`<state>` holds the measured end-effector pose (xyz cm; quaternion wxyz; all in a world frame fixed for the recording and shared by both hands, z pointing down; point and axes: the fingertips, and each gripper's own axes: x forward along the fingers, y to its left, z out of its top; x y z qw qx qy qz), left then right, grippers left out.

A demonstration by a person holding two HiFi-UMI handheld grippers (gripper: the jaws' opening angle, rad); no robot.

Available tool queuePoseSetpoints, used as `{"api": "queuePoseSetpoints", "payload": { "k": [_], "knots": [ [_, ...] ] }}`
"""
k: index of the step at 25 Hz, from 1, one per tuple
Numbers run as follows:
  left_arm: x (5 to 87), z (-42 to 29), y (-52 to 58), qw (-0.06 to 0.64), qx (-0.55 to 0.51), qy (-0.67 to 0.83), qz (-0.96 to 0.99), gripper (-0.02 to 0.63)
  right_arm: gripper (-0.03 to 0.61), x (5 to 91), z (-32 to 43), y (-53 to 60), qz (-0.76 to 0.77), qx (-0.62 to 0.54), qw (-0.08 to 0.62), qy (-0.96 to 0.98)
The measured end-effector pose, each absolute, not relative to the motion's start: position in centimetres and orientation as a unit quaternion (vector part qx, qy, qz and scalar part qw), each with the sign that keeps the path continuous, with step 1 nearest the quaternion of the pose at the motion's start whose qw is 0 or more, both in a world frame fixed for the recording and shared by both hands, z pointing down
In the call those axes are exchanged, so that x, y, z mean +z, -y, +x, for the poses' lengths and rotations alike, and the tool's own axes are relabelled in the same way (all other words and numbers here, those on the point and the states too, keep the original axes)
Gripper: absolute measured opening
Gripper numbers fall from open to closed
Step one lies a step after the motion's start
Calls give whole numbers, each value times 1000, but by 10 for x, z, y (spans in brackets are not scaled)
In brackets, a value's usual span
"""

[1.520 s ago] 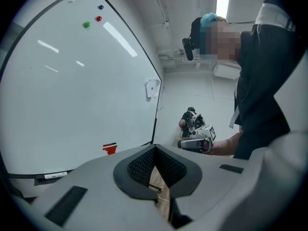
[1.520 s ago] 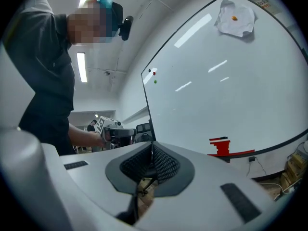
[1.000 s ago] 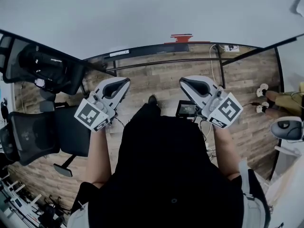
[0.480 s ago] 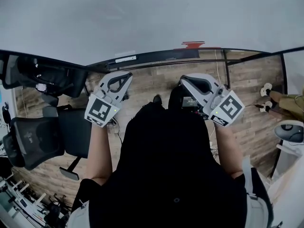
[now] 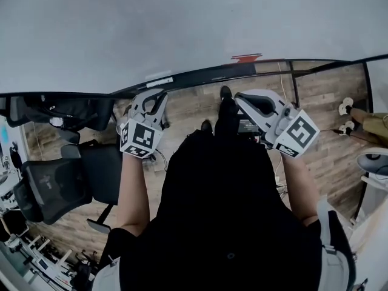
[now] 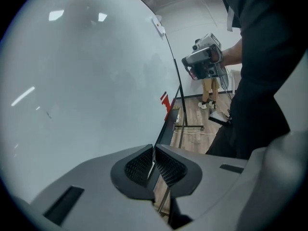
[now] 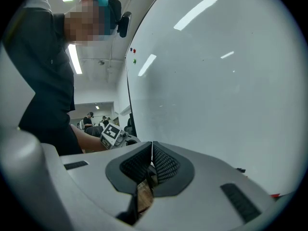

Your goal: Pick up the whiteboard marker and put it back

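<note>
A large whiteboard point(image 5: 182, 23) fills the top of the head view, with a black ledge point(image 5: 206, 74) along its lower edge. A small white stick-like thing point(image 5: 159, 82) lies on that ledge; I cannot tell whether it is the marker. A red object point(image 5: 245, 57) sits further right at the board's edge. My left gripper point(image 5: 161, 97) is shut and empty, its tips just below the ledge near the white thing. In its own view the left gripper point(image 6: 154, 159) points along the board. My right gripper point(image 5: 241, 99) is also shut and empty, level beside the board point(image 7: 216, 81).
Black office chairs point(image 5: 54, 180) stand at the left on the wooden floor. The board's metal stand point(image 5: 284, 86), a black device point(image 5: 248, 126) and cables lie below the right gripper. Another person's feet point(image 5: 348, 108) show at the right. Small magnets point(image 7: 133, 51) dot the board.
My left gripper has moved toward the board's ledge and rolled, so its marker cube now faces the camera more squarely. The right gripper has shifted slightly. The head view now takes in more whiteboard.
</note>
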<state>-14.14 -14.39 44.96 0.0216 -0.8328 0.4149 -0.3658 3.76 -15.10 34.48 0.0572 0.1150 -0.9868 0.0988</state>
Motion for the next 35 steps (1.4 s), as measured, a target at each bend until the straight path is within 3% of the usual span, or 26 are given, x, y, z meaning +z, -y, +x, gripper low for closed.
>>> {"api": "queuePoseSetpoints", "payload": {
  "k": [7,22,35],
  "knots": [
    [470,-160,160,37,-414,-406,-814,21,20,349,42,154,132,103,65,984],
    [520,-172,176,17,-468,-387,-794,121,20,357,55,159,160,114,81,977],
    [540,-181,184,44,-525,-393,-754,121,20,358,55,160,163,115,88,976]
  ]
}}
